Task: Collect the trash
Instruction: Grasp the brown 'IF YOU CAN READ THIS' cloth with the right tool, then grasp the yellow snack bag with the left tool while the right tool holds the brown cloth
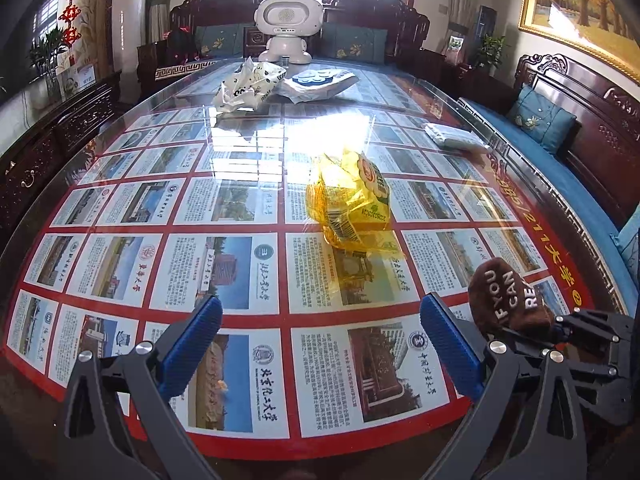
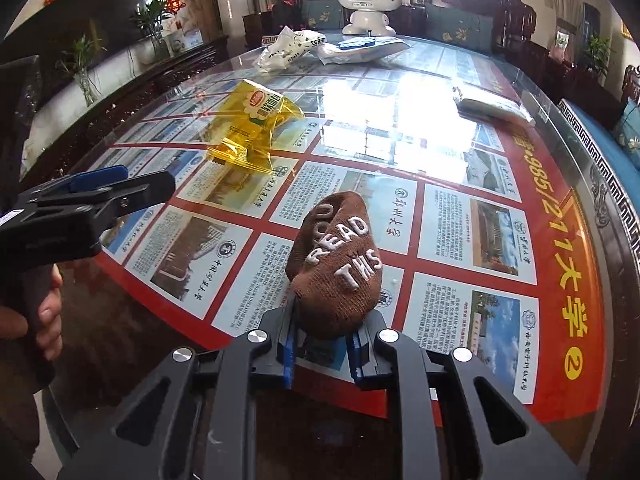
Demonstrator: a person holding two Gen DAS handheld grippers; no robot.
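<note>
My right gripper point(image 2: 322, 354) is shut on a brown sock point(image 2: 336, 270) with white letters and holds it just above the glass table's near edge; the sock also shows in the left wrist view point(image 1: 508, 296). My left gripper point(image 1: 320, 340) is open and empty, its blue pads point(image 1: 192, 344) wide apart. It points at a crumpled yellow plastic wrapper point(image 1: 350, 200) lying ahead on the table, also in the right wrist view point(image 2: 250, 128). A white crumpled bag point(image 1: 246, 86) and a white-and-blue packet point(image 1: 316, 82) lie at the far end.
The glass table point(image 1: 120, 208) covers a red-bordered poster. A white folded pack point(image 1: 454, 136) lies near the right edge. A white robot toy point(image 1: 286, 26) stands at the far end. Dark wooden benches with blue cushions point(image 1: 540, 116) surround the table.
</note>
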